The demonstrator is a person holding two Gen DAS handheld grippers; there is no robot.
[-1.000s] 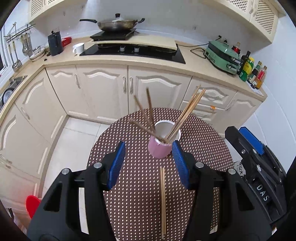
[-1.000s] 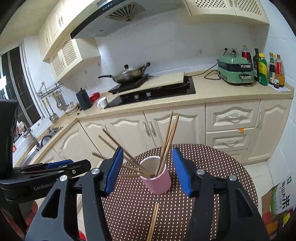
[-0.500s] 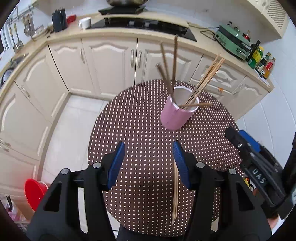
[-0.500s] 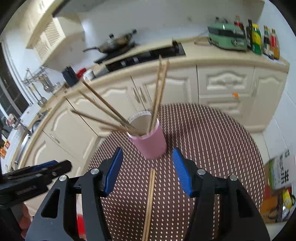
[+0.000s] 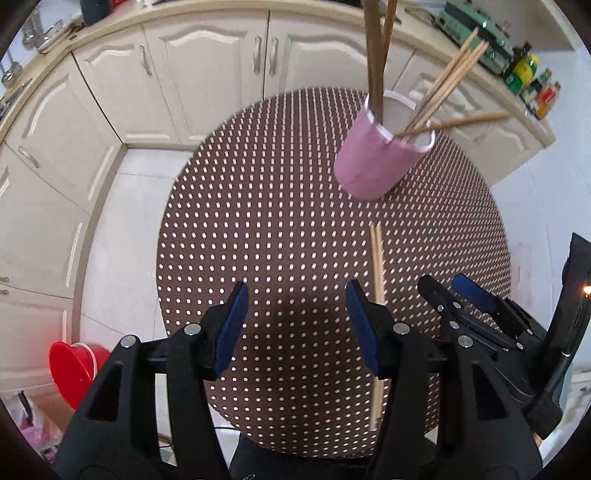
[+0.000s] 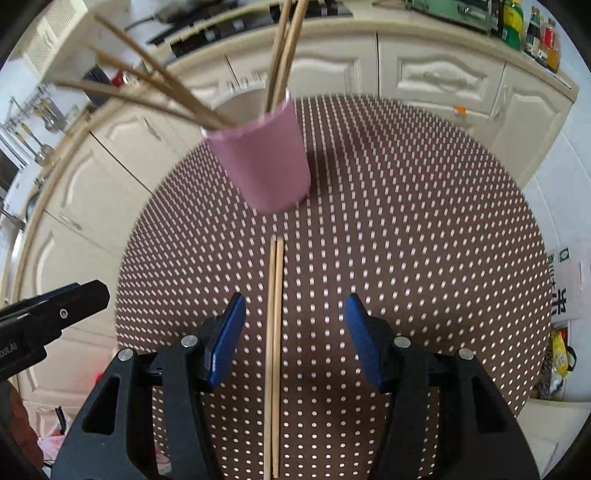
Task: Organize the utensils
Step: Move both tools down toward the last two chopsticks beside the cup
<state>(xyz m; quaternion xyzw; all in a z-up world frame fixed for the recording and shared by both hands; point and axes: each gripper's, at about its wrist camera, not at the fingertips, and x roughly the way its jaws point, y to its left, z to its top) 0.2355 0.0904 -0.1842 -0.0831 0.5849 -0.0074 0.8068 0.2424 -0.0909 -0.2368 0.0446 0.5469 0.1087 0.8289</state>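
Observation:
A pink cup (image 5: 382, 160) (image 6: 266, 166) stands on the round brown dotted table (image 5: 277, 192) (image 6: 424, 221) with several wooden chopsticks (image 5: 447, 85) (image 6: 155, 92) fanning out of it. A loose pair of chopsticks (image 5: 376, 266) (image 6: 275, 332) lies flat on the table in front of the cup. My right gripper (image 6: 293, 306) hovers open over this pair, which runs between its blue pads (image 6: 227, 336) without touching them. My left gripper (image 5: 295, 295) is open and empty, just left of the pair; its right finger hides part of it. Each view shows the other gripper (image 5: 469, 295) (image 6: 55, 314) at its edge.
Cream cabinets (image 5: 207, 70) and a worktop curve round behind the table. Bottles (image 6: 532, 26) and a green appliance (image 5: 476, 26) stand on the worktop. A red container (image 5: 74, 365) sits on the floor at the left, packages (image 6: 561, 295) on the floor at the right.
Both grippers have sunk toward the table and tipped further down. The cup and the lying chopsticks now look larger and closer. The jaws' gaps look the same.

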